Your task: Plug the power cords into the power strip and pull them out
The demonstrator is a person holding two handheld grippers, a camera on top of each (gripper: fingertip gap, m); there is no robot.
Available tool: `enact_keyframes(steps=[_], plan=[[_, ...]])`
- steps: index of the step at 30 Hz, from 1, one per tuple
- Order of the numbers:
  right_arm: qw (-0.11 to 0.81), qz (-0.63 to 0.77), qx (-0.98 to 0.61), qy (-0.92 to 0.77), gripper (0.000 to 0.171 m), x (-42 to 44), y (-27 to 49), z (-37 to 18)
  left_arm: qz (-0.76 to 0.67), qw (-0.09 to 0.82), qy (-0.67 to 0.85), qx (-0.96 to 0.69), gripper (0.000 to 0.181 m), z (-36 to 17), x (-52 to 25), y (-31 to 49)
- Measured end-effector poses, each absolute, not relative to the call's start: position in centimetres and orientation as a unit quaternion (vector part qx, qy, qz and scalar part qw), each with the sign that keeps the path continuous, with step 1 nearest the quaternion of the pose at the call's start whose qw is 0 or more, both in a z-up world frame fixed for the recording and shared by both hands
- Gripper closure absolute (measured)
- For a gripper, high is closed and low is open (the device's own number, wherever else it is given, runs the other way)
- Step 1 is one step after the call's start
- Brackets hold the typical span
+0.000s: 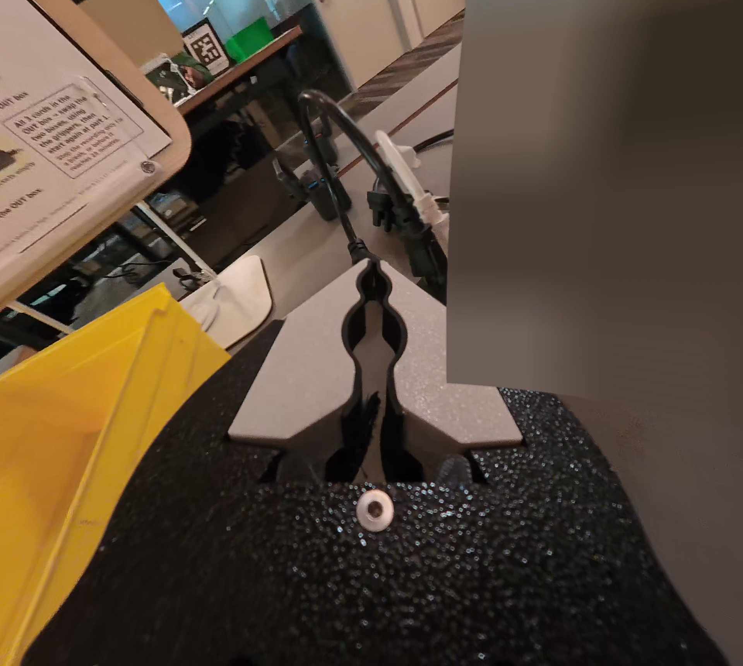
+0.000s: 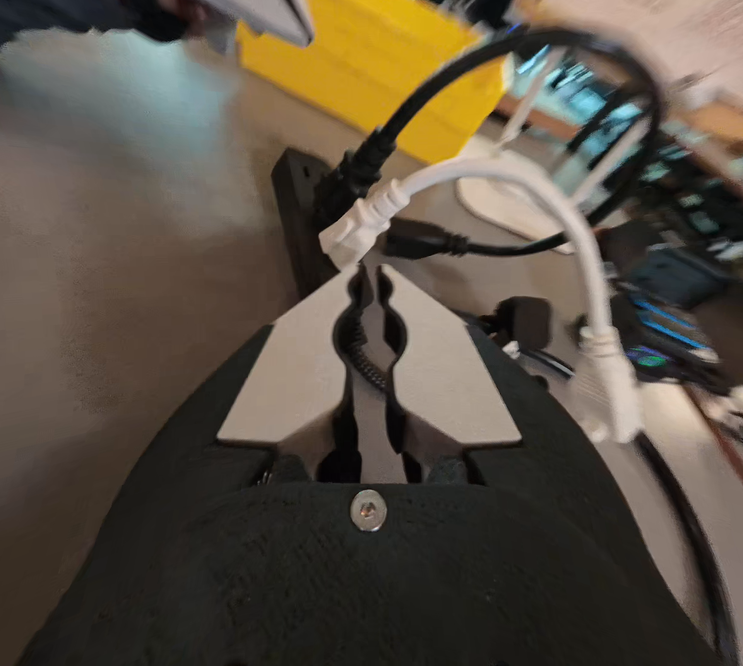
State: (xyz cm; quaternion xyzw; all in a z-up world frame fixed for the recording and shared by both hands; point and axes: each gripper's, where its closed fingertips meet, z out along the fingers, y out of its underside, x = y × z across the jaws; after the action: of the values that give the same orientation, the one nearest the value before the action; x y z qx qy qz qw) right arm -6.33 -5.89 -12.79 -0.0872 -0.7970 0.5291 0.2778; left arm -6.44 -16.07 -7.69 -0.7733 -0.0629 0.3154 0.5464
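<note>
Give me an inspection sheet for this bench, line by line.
Surface: grey table.
Job's things: black power strip with a black plug and a white plug seated.
Clutter: yellow bin.
Grippers: left gripper shut on black cord; right gripper jaws nearly together, grip unclear.
Cables: white cord arches to the right.
Surroundings: instruction sheet, desk behind.
</note>
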Motion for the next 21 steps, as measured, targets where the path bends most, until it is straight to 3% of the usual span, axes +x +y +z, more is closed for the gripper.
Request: enact_keyframes(steps=[1,9,15,16,17,21], plan=[[0.311,0.543,-0.093,-0.775,0.171,-6.2,-5.5,-11.8,0.322,0.542,-0.064,-0.774,0.181,-7.7,-6.3,-16.1],[0.327,0.55,-0.085,-0.763,0.171,-4.3,-6.4,-10.1,0.304,0.566,-0.055,-0.764,0.181,-7.2,-4.8,-14.9],[0.273,0.626,-0.108,-0.722,0.171,-3.3,-7.6,-9.2,0.128,0.679,-0.113,-0.714,0.176,-5.8,-2.9,-13.1],[0.27,0.634,-0.108,-0.717,0.157,-3.1,-7.8,-9.0,0.097,0.696,-0.125,-0.701,0.175,-5.6,-2.7,-13.0],[0.259,0.642,-0.101,-0.715,0.139,-2.7,-8.1,-8.8,0.062,0.71,-0.127,-0.69,0.157,-5.5,-2.3,-12.8],[0.228,0.679,-0.103,-0.69,0.164,-1.7,-8.5,-7.4,0.001,0.746,-0.133,-0.652,0.171,-4.9,-1.7,-12.3]])
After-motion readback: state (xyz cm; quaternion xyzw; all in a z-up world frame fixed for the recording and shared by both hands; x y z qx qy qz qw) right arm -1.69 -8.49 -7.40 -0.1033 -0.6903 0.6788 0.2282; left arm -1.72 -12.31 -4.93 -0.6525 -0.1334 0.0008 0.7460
